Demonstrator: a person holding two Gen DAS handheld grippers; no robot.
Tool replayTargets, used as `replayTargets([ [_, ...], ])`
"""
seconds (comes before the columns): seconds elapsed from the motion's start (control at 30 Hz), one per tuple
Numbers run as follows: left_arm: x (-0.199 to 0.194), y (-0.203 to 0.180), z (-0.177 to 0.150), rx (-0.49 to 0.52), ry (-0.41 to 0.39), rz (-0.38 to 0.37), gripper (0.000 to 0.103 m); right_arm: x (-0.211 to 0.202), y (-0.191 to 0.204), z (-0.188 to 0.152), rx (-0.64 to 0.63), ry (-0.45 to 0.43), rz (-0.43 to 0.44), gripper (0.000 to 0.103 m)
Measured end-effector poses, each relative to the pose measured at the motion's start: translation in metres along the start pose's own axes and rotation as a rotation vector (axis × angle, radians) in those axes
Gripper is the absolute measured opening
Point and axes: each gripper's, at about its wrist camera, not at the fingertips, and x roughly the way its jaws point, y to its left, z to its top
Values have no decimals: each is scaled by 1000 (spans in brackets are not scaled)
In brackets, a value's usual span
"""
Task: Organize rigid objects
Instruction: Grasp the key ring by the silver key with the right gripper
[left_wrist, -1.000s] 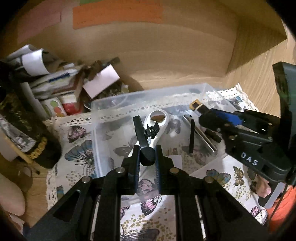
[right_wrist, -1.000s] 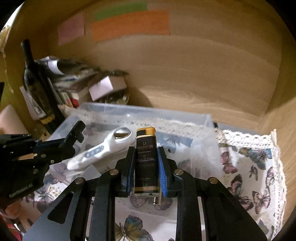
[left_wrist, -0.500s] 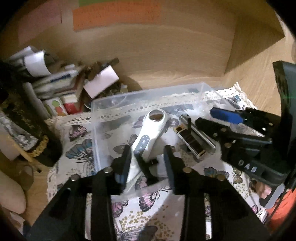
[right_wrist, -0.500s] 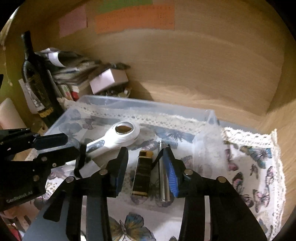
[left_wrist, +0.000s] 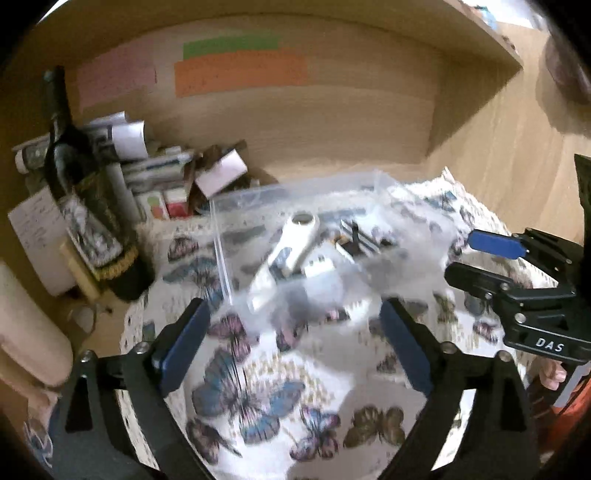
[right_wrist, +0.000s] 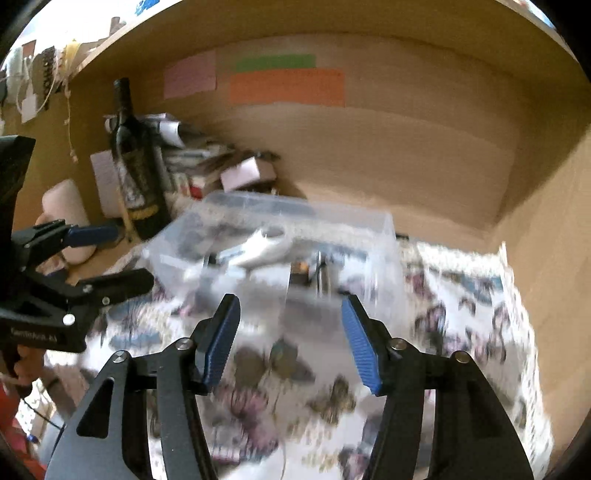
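A clear plastic bin sits on a butterfly-print cloth. In it lie a white handheld device, a black lighter and other small dark items. My left gripper is open and empty, well back from the bin. My right gripper is open and empty, also in front of the bin. Each gripper shows at the edge of the other's view: the right one, the left one. Both views are blurred.
A dark wine bottle stands left of the bin, with stacked boxes and papers behind. Wooden walls enclose the back and right. Coloured paper strips hang on the back wall.
Both grippers let go of their items into the bin, the left a small black clip, the right the lighter. They opened wider and pulled back and up from the bin.
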Motion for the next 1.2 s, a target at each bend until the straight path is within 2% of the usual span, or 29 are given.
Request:
replayTargets([
  [0.13, -1, -7, -26, 8, 32, 15, 96, 0, 10, -26, -1, 45, 28, 54],
  [0.27, -2, -10, -50, 6, 53, 25, 96, 15, 23, -41, -50, 131, 66, 54],
  [0.43, -6, -6, -62, -13, 63, 34, 96, 40, 37, -49, -132, 244, 108, 53],
  [0.5, -7, -6, -63, -14, 63, 33, 96, 50, 42, -51, -160, 286, 125, 48],
  [0.53, -7, -5, -64, -14, 63, 32, 96, 51, 43, -51, -165, 281, 129, 47],
  [0.63, -5, -6, -64, -22, 71, 19, 96, 53, 44, -47, -178, 286, 148, 25],
  [0.73, -2, -9, -64, -21, 79, 2, 96, 53, 42, -48, -167, 278, 152, 25],
  [0.9, -1, -24, -64, 2, 86, -32, 96, 43, 23, -50, -89, 230, 103, 24],
  [1.03, -3, -44, -65, 34, 83, -77, 96, 21, -2, -48, -4, 162, 48, 24],
  [1.2, 0, -75, -70, 77, 97, -146, 96, -8, -21, -46, 42, 91, -18, 24],
])
